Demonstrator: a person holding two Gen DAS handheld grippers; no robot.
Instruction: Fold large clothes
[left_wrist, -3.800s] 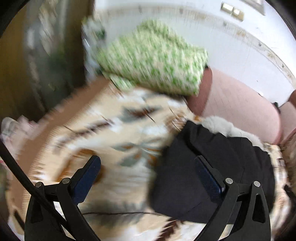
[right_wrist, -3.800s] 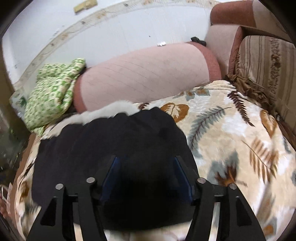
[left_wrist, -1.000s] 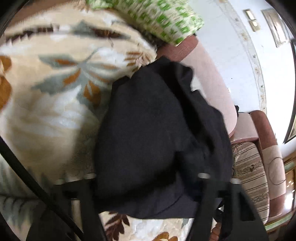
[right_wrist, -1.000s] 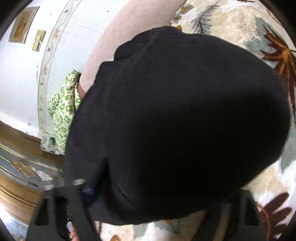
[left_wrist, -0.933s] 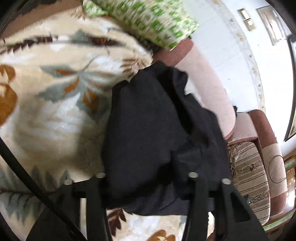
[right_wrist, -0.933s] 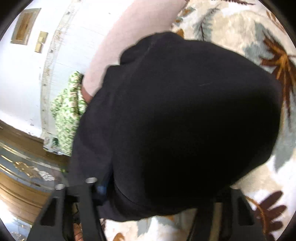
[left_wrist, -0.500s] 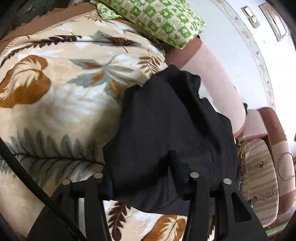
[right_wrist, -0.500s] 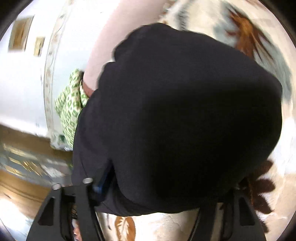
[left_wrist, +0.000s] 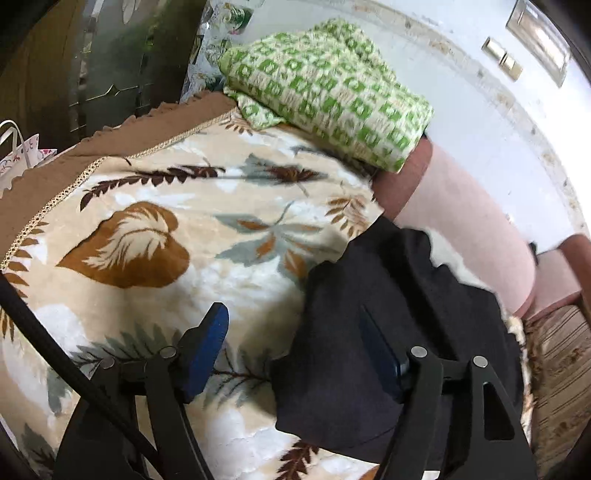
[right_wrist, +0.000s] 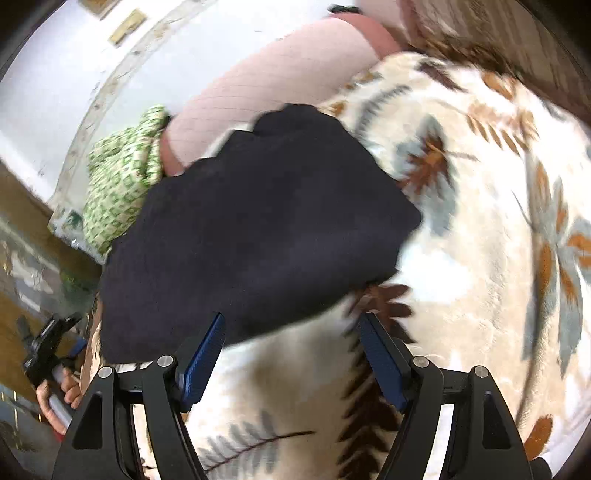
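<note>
Left wrist view: the left tool (left_wrist: 295, 339) is opening, its right pad over the near-left edge of the folded black garment (left_wrist: 399, 332), pinching nothing. The right tool (right_wrist: 291, 347) is also opening, empty, just near of the garment, which lies on the leaf-patterned blanket (right_wrist: 480, 258). Farther off are a pink bolster (left_wrist: 472, 236) and a green checked cloth (left_wrist: 332, 88).

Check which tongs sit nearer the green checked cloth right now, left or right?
Left, as far as the views tell. The left tongs hang by the near left edge of the black garment, facing the green checked cloth. The right tongs see it beyond the garment.
</note>
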